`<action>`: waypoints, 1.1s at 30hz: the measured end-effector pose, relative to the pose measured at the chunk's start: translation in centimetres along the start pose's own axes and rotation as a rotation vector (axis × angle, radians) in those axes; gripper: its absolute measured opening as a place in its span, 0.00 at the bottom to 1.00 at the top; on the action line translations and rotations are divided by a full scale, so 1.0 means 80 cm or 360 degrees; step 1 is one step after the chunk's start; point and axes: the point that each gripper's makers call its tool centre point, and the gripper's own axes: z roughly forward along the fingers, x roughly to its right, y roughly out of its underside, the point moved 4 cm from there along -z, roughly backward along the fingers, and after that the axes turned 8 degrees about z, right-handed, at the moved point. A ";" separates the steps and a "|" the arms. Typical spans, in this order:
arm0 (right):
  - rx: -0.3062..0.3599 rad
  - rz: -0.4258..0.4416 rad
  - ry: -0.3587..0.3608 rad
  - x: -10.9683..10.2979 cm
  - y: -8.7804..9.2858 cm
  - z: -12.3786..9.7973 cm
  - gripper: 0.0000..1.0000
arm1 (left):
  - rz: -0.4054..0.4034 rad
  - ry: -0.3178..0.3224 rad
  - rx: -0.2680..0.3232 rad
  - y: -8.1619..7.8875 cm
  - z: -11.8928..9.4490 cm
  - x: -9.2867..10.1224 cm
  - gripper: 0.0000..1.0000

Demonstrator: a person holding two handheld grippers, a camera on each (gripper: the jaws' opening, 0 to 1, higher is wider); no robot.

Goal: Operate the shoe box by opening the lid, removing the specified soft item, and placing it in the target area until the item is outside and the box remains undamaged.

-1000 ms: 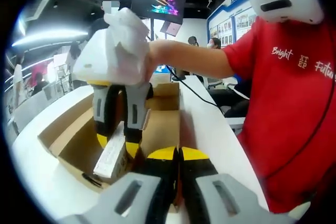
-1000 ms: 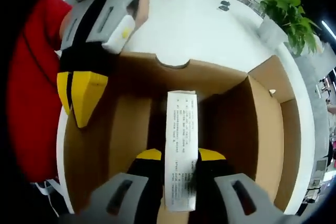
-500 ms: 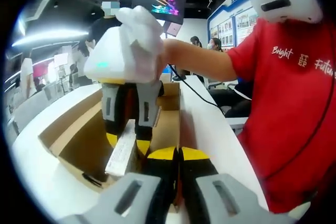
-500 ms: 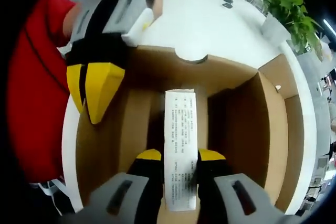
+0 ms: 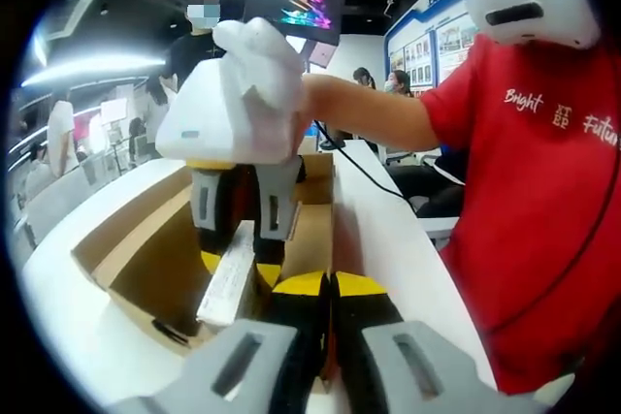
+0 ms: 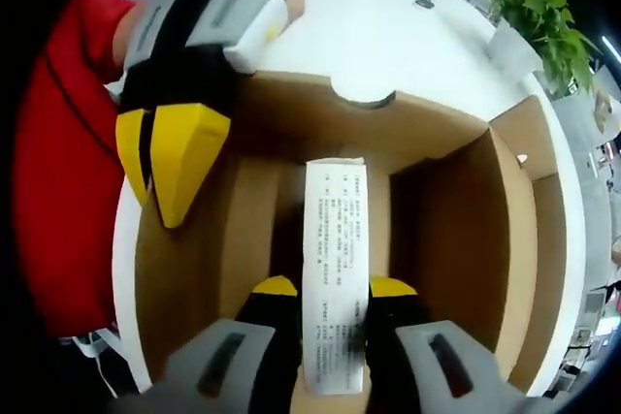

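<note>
The printed paper strip [image 6: 335, 269] was held pinched in the right claw [image 6: 323, 290], its long axis running straight ahead over the open shoe box [image 6: 456, 230]. The left claw [image 5: 331, 290] was pressed together beside it, empty. "Bright" was read on the red shirt [image 5: 543, 191].

Right gripper [image 5: 239, 261] dropped slightly deeper into shoe box [image 5: 146, 269] since a second ago, white printed strip [image 6: 335, 273] clamped between its jaws throughout. Left gripper [image 6: 167, 167] now nearer right gripper's tips (jaws together), looming larger ahead-left.
</note>
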 end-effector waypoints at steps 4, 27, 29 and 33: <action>0.0003 0.0001 -0.0004 -0.001 0.000 0.000 0.21 | 0.0001 0.0000 0.0004 0.000 0.000 0.000 0.01; -0.0119 -0.0120 0.0143 0.001 0.025 -0.017 0.21 | 0.0009 -0.0009 0.0017 0.000 -0.001 0.000 0.01; -0.0110 -0.0099 0.0140 0.001 0.028 -0.018 0.21 | 0.0021 -0.0010 0.0016 0.000 -0.001 0.000 0.01; -0.0070 -0.0035 0.0144 0.001 0.029 -0.020 0.21 | 0.0030 -0.0009 0.0017 0.000 -0.001 0.000 0.01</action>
